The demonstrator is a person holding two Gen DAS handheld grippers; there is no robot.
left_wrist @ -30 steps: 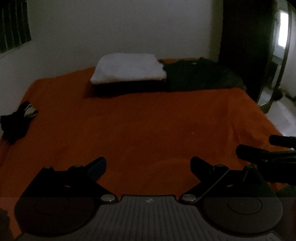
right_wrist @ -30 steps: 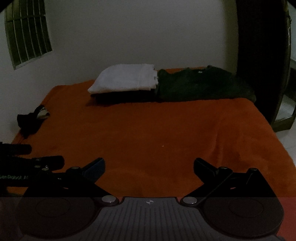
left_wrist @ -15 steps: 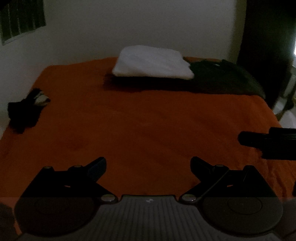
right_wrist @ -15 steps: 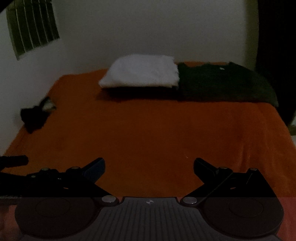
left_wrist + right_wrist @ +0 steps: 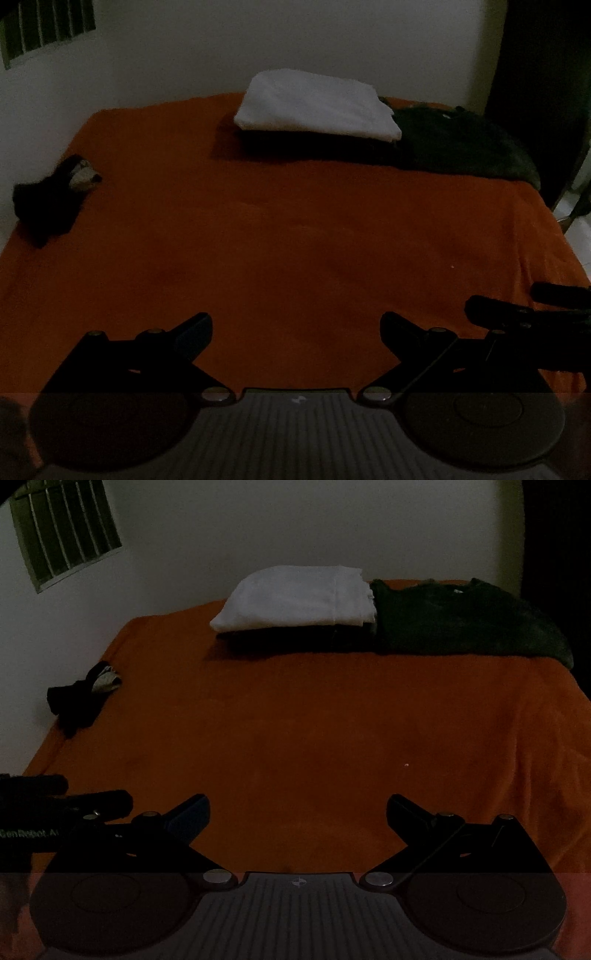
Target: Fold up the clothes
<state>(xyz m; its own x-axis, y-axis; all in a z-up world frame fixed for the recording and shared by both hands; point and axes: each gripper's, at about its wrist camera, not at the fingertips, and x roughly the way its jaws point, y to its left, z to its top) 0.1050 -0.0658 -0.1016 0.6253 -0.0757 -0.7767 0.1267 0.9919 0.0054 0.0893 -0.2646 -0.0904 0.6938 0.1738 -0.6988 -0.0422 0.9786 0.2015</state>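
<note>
Both the left gripper and the right gripper hang with jaws spread wide, holding nothing, over the near part of the orange bed cover. Far ahead of them lie a folded white cloth and, touching its right side, a dark green garment whose folds are lost in the dim light. Ahead to the left, a small black bundle is too dark to identify.

Orange bedspread – barred window upper left, white wall.

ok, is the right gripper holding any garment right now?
No. The right gripper is open and empty above the orange bedspread.
</note>
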